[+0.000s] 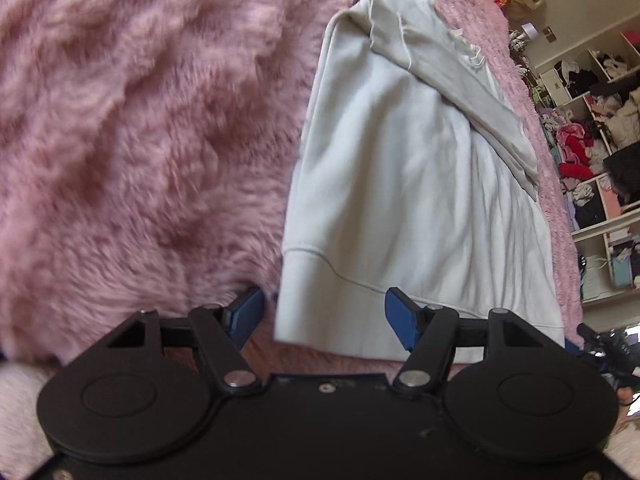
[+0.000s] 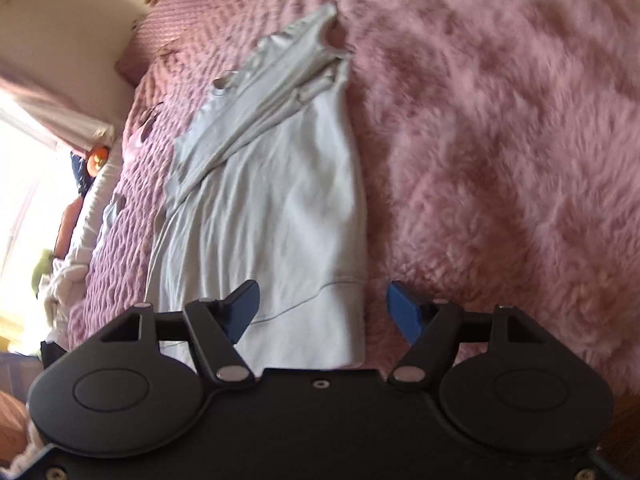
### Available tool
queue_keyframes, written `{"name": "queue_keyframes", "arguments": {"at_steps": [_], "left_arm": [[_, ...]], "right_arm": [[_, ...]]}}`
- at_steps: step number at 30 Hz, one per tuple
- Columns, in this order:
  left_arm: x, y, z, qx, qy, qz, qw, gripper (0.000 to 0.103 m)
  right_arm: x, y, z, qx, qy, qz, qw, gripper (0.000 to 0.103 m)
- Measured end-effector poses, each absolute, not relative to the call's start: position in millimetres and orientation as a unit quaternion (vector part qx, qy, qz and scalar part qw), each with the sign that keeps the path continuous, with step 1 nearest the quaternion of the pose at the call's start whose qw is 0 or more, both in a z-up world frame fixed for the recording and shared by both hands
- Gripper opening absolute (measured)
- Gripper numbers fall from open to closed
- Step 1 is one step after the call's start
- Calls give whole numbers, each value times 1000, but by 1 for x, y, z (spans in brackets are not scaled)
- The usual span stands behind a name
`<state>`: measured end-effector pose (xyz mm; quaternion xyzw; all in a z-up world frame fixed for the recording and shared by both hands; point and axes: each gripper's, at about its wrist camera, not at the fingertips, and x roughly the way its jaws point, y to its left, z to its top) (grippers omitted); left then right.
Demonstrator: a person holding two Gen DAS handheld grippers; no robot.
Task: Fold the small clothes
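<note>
A pale grey-white top [image 1: 416, 200] lies on a fluffy pink blanket [image 1: 140, 120], folded lengthwise with a sleeve laid across its upper part. My left gripper [image 1: 325, 318] is open and empty, its blue fingers on either side of the hem's left corner. In the right wrist view the same top [image 2: 276, 208] lies lengthwise, and my right gripper [image 2: 322, 312] is open and empty over the hem's right corner, one blue finger [image 2: 244, 304] above the cloth, the other over the blanket [image 2: 500, 140].
White shelves [image 1: 600, 128] stuffed with clothes stand at the right in the left wrist view. In the right wrist view a bright window [image 2: 24, 184] and a ribbed pink cover [image 2: 120, 220] with loose items lie at the left.
</note>
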<state>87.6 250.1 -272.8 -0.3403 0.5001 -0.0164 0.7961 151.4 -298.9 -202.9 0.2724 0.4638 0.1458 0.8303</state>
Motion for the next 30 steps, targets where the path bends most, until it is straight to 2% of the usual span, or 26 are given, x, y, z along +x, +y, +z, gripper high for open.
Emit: {"name": "queue_keyframes", "arguments": {"at_steps": [7, 8, 12, 14, 17, 18, 19, 20, 22, 26, 30], "left_arm": [[101, 243, -277, -367, 496, -31, 787, 67], [102, 243, -277, -369, 496, -25, 786, 63], [115, 242, -277, -365, 497, -22, 786, 56], [117, 243, -279, -365, 500, -18, 785, 51], [121, 247, -283, -377, 502, -13, 778, 41], [121, 248, -283, -381, 503, -12, 776, 37], [119, 251, -284, -385, 506, -11, 772, 27], [117, 252, -285, -389, 509, -10, 768, 16], [113, 254, -287, -405, 509, -7, 760, 7], [107, 256, -278, -432, 489, -18, 758, 2], [111, 261, -263, -477, 443, -52, 757, 2]], "right_arm": [[155, -294, -220, 305, 471, 162, 812, 72], [155, -293, -221, 314, 471, 171, 806, 72], [159, -283, -229, 327, 486, 196, 786, 72], [161, -278, -233, 315, 490, 187, 791, 69], [162, -276, -236, 317, 492, 171, 793, 52], [162, -275, -236, 313, 494, 165, 794, 40], [162, -275, -237, 306, 498, 158, 796, 30], [162, -274, -237, 301, 502, 154, 796, 27], [162, -278, -238, 312, 507, 156, 788, 13], [161, -283, -226, 317, 502, 172, 786, 9], [166, -282, -217, 343, 486, 196, 780, 9]]}}
